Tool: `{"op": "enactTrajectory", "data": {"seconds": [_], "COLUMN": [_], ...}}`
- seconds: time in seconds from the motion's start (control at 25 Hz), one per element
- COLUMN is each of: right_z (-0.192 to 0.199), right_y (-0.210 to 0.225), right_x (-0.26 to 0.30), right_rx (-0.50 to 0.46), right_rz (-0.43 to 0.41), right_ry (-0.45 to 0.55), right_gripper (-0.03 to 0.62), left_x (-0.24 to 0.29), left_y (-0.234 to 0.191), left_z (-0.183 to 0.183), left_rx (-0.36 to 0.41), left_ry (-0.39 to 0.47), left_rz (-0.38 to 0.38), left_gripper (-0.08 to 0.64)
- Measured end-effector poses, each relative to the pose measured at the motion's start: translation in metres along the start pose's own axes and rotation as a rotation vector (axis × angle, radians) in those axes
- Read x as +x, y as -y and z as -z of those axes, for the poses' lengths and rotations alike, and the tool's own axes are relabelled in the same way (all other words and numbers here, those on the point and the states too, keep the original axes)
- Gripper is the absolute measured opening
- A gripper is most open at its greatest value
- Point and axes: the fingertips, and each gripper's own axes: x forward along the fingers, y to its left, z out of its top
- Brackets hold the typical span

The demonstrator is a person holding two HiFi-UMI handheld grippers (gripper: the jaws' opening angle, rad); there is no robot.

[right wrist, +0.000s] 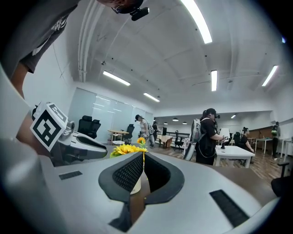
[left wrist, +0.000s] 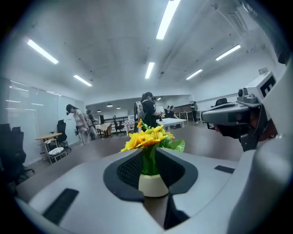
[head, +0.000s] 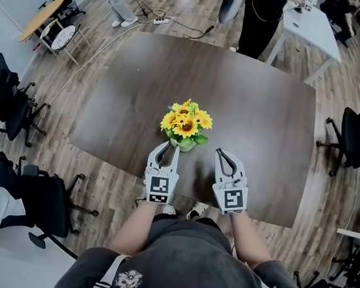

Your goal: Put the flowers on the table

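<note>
A bunch of yellow artificial sunflowers (head: 186,120) in a small cream pot (left wrist: 153,185) stands upright on the dark brown table (head: 252,115), near its front middle. My left gripper (head: 166,144) points at the pot from just short of it, on the near left. Its jaws leave only a narrow gap, through which the green stems show beyond; nothing is between them. My right gripper (head: 222,152) hovers to the right of the pot, shut and empty. In the right gripper view the flowers (right wrist: 123,149) sit left of the jaws (right wrist: 141,155).
Black office chairs (head: 9,108) stand left of the table and another (head: 352,134) to the right. A person (head: 263,18) stands at the far edge beside a white table (head: 311,26). Cables and a power strip (head: 161,20) lie on the wooden floor.
</note>
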Motion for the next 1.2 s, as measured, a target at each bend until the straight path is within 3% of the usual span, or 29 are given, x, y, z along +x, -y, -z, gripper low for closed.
{"op": "enactTrajectory", "data": {"seconds": [0.12,0.44,0.8,1.0,1.2], "right_z": [-0.008,-0.037,-0.067,-0.082,-0.082], "right_y": [-0.010,-0.032,-0.043,-0.057,-0.073], "right_x": [0.000,-0.015,-0.032,-0.036,-0.041], "right_rx": [-0.010,0.077,0.034,0.072,0.037], "right_rz": [0.024,0.125,0.206,0.222,0.234], "right_ry": [0.007,0.037,0.070,0.101,0.083], "right_gripper": [0.026,0.023,0.023,0.023,0.023], "left_x": [-0.008,-0.040,-0.071,-0.083,-0.092], "left_y": [-0.007,-0.012,-0.014,-0.022,-0.025], "left_z": [-0.013,-0.045,-0.067,-0.065,-0.060], "left_rx": [-0.001,-0.018,0.004,0.016,0.026], "left_ry": [0.041,0.117,0.203,0.209,0.200], "left_rz": [0.013,0.096,0.155,0.171,0.176], "left_gripper": [0.008,0.008,0.008,0.008,0.008]}}
